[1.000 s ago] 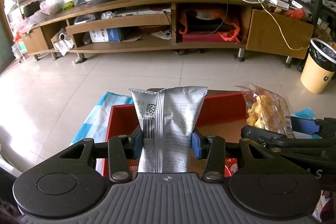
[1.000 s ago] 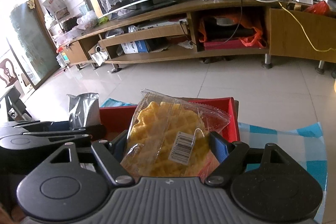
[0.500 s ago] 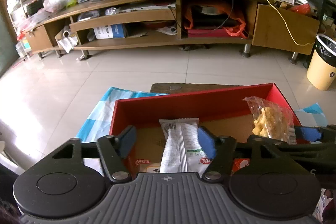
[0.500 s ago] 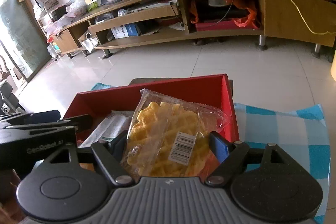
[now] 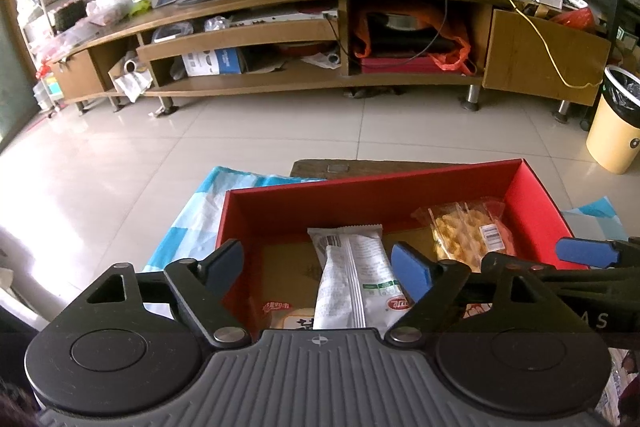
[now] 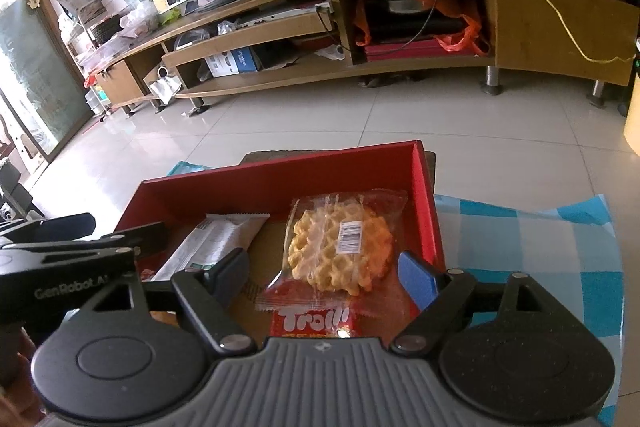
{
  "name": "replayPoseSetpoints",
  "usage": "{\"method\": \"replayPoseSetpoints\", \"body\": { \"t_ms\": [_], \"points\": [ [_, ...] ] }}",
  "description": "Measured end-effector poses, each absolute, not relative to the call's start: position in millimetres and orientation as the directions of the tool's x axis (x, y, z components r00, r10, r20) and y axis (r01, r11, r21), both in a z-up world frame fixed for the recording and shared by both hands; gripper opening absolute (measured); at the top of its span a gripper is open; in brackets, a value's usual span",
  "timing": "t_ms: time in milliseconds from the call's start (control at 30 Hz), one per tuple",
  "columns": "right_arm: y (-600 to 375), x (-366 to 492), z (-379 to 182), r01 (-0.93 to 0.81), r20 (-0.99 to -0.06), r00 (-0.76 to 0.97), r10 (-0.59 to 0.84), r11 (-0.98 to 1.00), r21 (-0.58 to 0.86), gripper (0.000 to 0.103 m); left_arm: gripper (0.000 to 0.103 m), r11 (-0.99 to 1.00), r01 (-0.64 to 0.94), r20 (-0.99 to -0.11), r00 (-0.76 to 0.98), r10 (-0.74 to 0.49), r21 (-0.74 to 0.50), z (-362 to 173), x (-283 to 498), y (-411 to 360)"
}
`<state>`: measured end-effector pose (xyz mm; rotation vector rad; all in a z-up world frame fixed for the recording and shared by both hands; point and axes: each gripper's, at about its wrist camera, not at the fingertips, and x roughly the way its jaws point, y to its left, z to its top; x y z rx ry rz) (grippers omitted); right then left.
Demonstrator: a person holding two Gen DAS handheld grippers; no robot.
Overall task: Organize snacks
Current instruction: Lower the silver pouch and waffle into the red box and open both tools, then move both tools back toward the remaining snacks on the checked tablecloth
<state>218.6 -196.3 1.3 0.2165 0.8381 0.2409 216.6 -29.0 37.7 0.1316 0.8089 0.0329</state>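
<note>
A red box (image 5: 360, 195) (image 6: 424, 211) sits on a blue checked cloth (image 6: 520, 239). A silver-white snack packet (image 5: 352, 279) (image 6: 216, 243) lies inside it, below my open, empty left gripper (image 5: 318, 267). A clear-wrapped yellow waffle (image 6: 336, 247) (image 5: 464, 235) lies in the box's right half, below my open, empty right gripper (image 6: 324, 275). A red Trolli packet (image 6: 312, 321) and other red-labelled packets (image 5: 280, 307) lie at the box's near side. The right gripper's blue pad (image 5: 584, 253) shows in the left wrist view.
The box and cloth rest on a low wooden table (image 5: 320, 169) above a tiled floor (image 5: 280, 131). A long wooden TV stand (image 5: 320, 27) stands across the room. A yellow bin (image 5: 612, 123) stands at the right.
Both grippers opened. The silver packet and the waffle dropped from the jaws into the red box and now lie flat. Both grippers pulled back a little above the box.
</note>
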Motion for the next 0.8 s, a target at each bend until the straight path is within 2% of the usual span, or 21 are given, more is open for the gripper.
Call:
{"method": "replayPoseSetpoints", "body": {
  "t_ms": [267, 800],
  "points": [
    [-195.8, 216.2, 0.9, -0.128, -0.711, 0.641, 0.291, 0.953, 0.275, 0.082, 0.097, 0.994, 0.005, -0.725, 0.684, 0.078, 0.112, 39.7, 213.3, -22.9],
    [-194.0, 191.8, 1.6, -0.173, -0.726, 0.620, 0.297, 0.954, 0.243, 0.082, 0.100, 0.995, -0.007, -0.750, 0.657, 0.082, 0.103, 42.1, 177.6, -11.5]
  ]
}}
